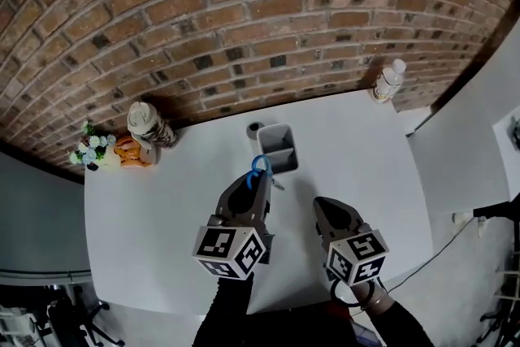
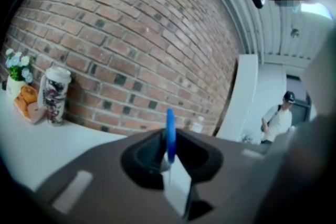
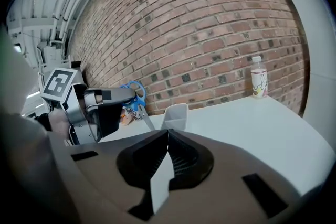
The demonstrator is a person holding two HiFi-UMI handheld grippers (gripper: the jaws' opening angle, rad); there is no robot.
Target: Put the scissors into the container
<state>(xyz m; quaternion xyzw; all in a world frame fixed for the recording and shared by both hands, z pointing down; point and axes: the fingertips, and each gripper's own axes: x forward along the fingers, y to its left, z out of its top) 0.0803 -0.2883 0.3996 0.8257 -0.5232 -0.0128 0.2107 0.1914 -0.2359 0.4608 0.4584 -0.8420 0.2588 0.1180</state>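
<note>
Blue-handled scissors [image 1: 259, 166] are clamped in my left gripper [image 1: 255, 180], handles up and blades slanting down. They hang just in front of the grey two-compartment container [image 1: 276, 149] on the white table [image 1: 162, 207]. In the left gripper view the blue handle [image 2: 170, 134] stands edge-on between the jaws. The right gripper view shows the scissors [image 3: 134, 93] and left gripper [image 3: 105, 99] left of the container [image 3: 175, 115]. My right gripper [image 1: 325, 209] hovers to the right, jaws closed together [image 3: 167, 136] with nothing between them.
A patterned cup [image 1: 146, 123], an orange object [image 1: 128, 150] and a small flower bunch [image 1: 92, 149] stand at the table's back left against the brick wall. A bottle [image 1: 390, 80] stands at the back right corner. A small dark round thing [image 1: 255, 128] sits behind the container. A person [image 2: 277, 119] stands far off.
</note>
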